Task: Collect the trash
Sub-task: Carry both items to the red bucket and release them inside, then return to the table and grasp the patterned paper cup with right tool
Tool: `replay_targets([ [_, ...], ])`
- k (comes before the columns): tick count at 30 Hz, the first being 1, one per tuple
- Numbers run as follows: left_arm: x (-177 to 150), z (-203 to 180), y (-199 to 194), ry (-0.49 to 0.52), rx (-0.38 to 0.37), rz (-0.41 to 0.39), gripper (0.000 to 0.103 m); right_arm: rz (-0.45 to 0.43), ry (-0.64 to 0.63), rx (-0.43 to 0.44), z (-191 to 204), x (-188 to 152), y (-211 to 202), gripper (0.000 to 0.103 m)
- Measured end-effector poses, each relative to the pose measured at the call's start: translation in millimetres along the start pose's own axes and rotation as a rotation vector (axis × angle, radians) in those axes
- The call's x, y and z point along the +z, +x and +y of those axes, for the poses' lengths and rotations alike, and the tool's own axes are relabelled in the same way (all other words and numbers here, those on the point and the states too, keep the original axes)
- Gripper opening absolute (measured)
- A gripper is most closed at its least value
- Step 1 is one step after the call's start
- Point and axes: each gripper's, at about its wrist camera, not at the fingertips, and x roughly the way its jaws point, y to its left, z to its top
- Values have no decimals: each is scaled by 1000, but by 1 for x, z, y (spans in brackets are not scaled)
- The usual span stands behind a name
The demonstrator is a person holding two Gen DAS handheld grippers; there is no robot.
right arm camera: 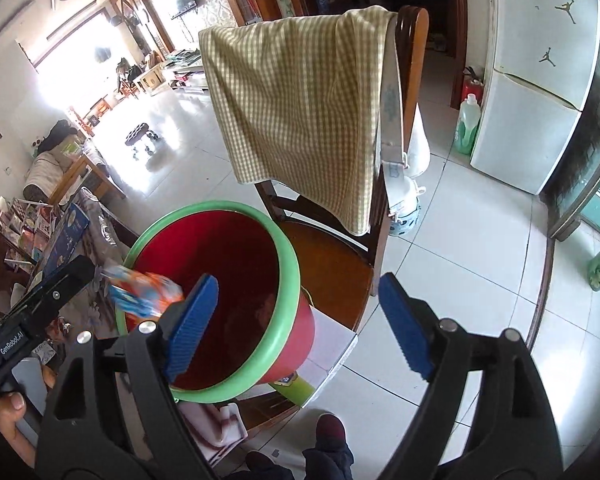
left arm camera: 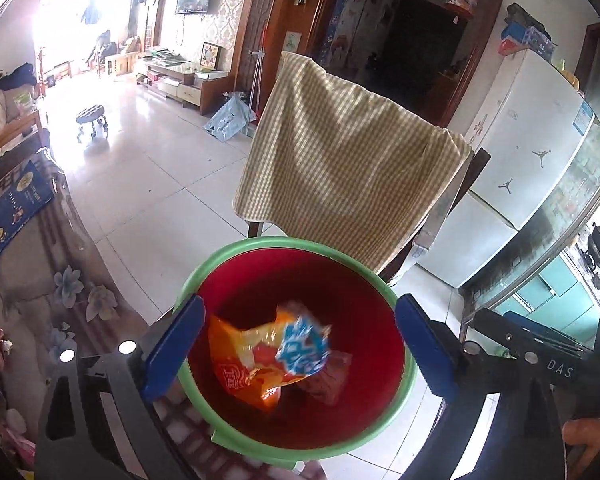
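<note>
left gripper: your jaws are spread wide, nothing pinched
right gripper: also wide, empty
snack wrapper: loose inside the red bin, between your left fingers

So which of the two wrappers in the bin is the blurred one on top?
The orange and blue wrapper lies blurred on top inside the red bin; the dull reddish wrapper sits beneath it.

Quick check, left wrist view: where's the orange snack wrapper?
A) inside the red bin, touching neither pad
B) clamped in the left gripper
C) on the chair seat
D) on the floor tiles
A: the orange snack wrapper sits within the red bin, between the open left gripper pads but clear of both.
</note>
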Motion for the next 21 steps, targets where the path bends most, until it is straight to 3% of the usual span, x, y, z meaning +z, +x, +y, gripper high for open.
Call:
replay_targets([
  [7,-11,27,-31,-65,46,-25,92,-2,-67,56,30,2,2,81],
  [14,-47,87,-90,-308,148,-84,93,-6,-208,136,91,1,6,84],
  [21,-83,143,-134,-417,289,-117,93,58,-370,235,169,-21,20,84],
])
